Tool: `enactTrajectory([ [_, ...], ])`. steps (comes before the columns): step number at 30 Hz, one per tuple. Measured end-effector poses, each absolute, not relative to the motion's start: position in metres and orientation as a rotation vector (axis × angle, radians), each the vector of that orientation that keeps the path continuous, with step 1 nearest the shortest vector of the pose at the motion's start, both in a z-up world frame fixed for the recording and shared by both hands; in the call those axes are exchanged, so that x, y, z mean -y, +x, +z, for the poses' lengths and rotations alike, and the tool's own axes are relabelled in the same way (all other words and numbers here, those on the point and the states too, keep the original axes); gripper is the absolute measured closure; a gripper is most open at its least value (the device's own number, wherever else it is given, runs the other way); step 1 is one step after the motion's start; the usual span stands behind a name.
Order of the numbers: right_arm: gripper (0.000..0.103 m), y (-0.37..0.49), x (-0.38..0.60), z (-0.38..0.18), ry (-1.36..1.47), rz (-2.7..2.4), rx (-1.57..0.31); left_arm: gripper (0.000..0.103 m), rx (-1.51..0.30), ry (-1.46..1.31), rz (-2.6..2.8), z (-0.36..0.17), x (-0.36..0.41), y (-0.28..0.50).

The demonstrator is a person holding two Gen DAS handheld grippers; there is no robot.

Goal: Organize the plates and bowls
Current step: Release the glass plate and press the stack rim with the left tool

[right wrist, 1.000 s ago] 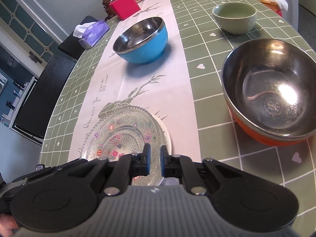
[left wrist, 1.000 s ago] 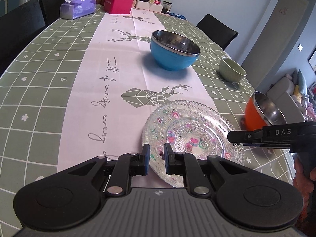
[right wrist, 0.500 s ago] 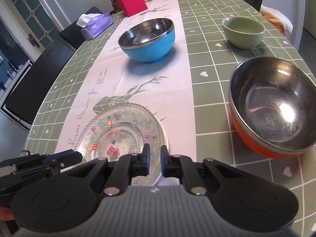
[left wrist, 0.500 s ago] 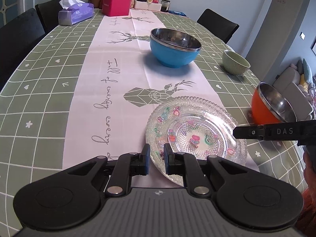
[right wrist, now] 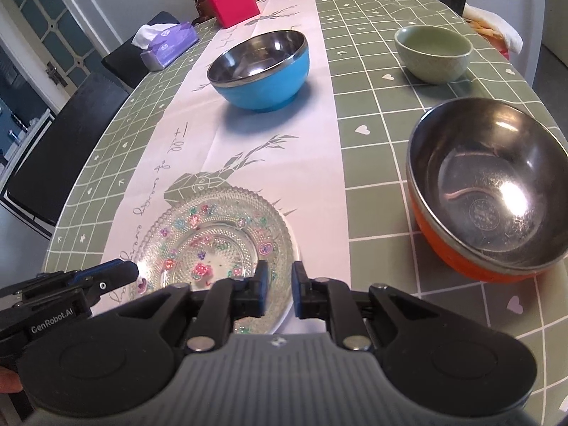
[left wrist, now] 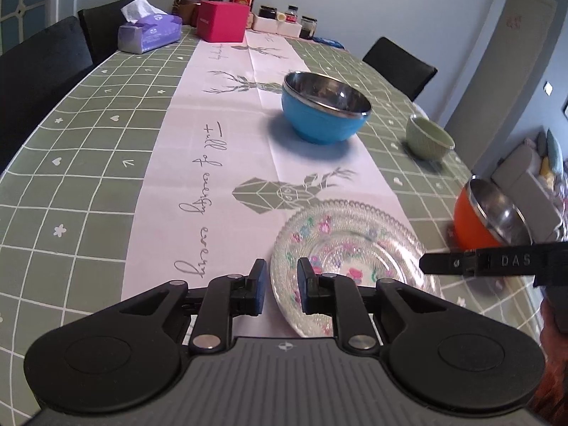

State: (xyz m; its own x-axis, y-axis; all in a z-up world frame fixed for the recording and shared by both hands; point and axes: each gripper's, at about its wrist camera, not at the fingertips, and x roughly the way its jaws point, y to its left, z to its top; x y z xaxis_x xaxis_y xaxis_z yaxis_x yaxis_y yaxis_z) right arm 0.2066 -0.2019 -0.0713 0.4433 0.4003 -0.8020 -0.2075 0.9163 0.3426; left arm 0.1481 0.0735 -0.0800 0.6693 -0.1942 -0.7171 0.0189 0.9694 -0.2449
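Observation:
A clear glass plate (left wrist: 355, 245) with coloured flower dots lies flat on the white runner near the table's front. My left gripper (left wrist: 281, 284) straddles the plate's left rim; its jaws are opening and the pads stand off the glass. My right gripper (right wrist: 278, 291) straddles the plate (right wrist: 213, 234) at its right rim, jaws opening too, not pressing. A blue steel-lined bowl (right wrist: 262, 81) sits farther up the runner. A small green bowl (right wrist: 433, 56) stands at the far right. An orange steel-lined bowl (right wrist: 490, 191) sits right of the plate.
A purple tissue box (left wrist: 149, 33), a pink box (left wrist: 222, 21) and bottles and jars (left wrist: 284, 17) stand at the table's far end. Black chairs (left wrist: 397, 64) line both long sides. The green checked tablecloth (left wrist: 88, 177) left of the runner is bare.
The jaws of both grippers have parted a little around the plate's rim, the right ones more. The plate and the bowls have kept their places.

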Motion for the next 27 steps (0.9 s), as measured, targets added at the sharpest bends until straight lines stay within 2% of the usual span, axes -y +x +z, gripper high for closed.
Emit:
enactTrajectory([
  [6, 0.068, 0.215, 0.214, -0.083, 0.330, 0.366, -1.126, 0.083, -0.928, -0.361, -0.125, -0.093, -0.086, 0.162],
  [12, 0.068, 0.219, 0.223, -0.099, 0.492, 0.365, -1.227, 0.075, -0.961, -0.449, -0.135, -0.103, -0.092, 0.163],
  [17, 0.075, 0.219, 0.223, -0.105, 0.534, 0.378, -1.246, 0.070, -1.003, -0.564, -0.160, -0.112, -0.100, 0.166],
  [27, 0.076, 0.223, 0.220, -0.105, 0.548, 0.386, -1.223, 0.071, -1.010, -0.603, -0.131, -0.112, -0.107, 0.172],
])
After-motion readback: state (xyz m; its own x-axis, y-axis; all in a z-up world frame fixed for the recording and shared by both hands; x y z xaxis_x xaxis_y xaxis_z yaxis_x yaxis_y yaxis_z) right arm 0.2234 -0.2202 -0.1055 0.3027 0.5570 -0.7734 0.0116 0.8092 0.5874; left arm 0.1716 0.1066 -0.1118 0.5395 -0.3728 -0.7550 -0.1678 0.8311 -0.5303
